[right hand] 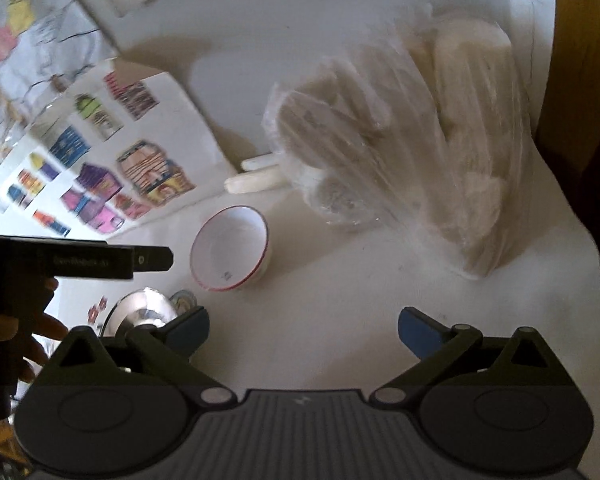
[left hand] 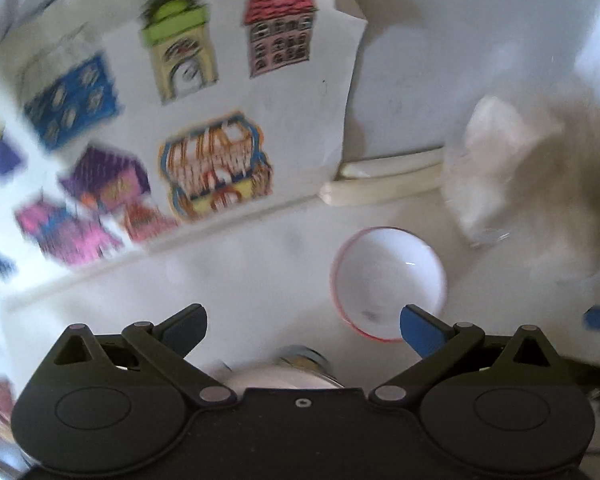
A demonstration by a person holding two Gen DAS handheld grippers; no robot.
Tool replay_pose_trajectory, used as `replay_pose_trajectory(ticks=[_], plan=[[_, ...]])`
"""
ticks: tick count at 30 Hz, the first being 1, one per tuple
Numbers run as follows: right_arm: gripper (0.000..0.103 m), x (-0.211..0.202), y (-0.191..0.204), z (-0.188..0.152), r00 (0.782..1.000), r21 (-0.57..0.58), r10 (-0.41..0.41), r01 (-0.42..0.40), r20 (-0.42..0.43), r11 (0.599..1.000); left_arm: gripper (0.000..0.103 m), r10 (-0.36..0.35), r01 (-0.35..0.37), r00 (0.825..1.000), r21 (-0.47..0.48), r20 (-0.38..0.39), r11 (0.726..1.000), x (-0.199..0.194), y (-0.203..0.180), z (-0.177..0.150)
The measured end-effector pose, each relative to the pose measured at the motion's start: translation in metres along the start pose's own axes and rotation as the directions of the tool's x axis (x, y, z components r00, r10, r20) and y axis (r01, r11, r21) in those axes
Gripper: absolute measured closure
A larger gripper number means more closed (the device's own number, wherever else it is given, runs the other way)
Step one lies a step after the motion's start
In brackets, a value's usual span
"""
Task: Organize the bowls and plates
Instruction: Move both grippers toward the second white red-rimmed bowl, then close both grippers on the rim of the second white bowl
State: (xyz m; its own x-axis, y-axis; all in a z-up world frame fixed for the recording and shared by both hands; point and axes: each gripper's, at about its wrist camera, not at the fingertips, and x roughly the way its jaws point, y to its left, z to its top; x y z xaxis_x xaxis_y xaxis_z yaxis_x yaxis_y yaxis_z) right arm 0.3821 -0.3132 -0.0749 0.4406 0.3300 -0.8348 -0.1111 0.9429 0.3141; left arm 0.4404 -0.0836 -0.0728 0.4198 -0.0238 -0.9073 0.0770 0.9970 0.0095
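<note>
A white bowl with a red rim stands upright on the white tabletop, just in front of a sheet of coloured house pictures and near a clear plastic bag. The left gripper hovers low above the table, fingers spread wide and empty; the bowl lies ahead, beside its right fingertip. The right gripper is also wide open and empty, the bowl ahead to its left. A shiny metal dish sits near its left finger.
</note>
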Motion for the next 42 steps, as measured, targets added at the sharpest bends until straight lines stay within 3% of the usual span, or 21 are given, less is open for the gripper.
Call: replay_pose_trajectory(ticks=[5,15,26,36,42], plan=[[0.000,0.022,0.001,0.004,1.000,0.043,0.008,-0.009,0.018,0.999,0.001,0.055,-0.056,0.998,0.103,0.020,0.993,0.015,-0.001,0.013],[0.005,0.066,0.013,0.018,1.000,0.127,-0.026,0.025,0.004,0.992,0.001,0.085,-0.084,0.996,0.125,-0.003,0.989,0.040,0.003,0.019],[0.032,0.086,0.020,0.025,0.999,0.139,-0.029,0.033,-0.031,0.990,0.001,0.095,-0.088,0.995,0.144,-0.040,0.986,0.059,-0.005,0.016],[0.056,0.093,0.026,0.030,0.999,0.148,0.014,-0.006,-0.051,0.989,0.028,0.001,0.005,0.996,0.077,-0.085,0.997,0.067,-0.008,0.009],[0.073,0.096,0.028,0.032,0.998,0.139,0.042,-0.035,-0.047,0.990,0.050,-0.021,0.028,0.995,0.070,-0.097,0.997,0.073,-0.016,0.009]])
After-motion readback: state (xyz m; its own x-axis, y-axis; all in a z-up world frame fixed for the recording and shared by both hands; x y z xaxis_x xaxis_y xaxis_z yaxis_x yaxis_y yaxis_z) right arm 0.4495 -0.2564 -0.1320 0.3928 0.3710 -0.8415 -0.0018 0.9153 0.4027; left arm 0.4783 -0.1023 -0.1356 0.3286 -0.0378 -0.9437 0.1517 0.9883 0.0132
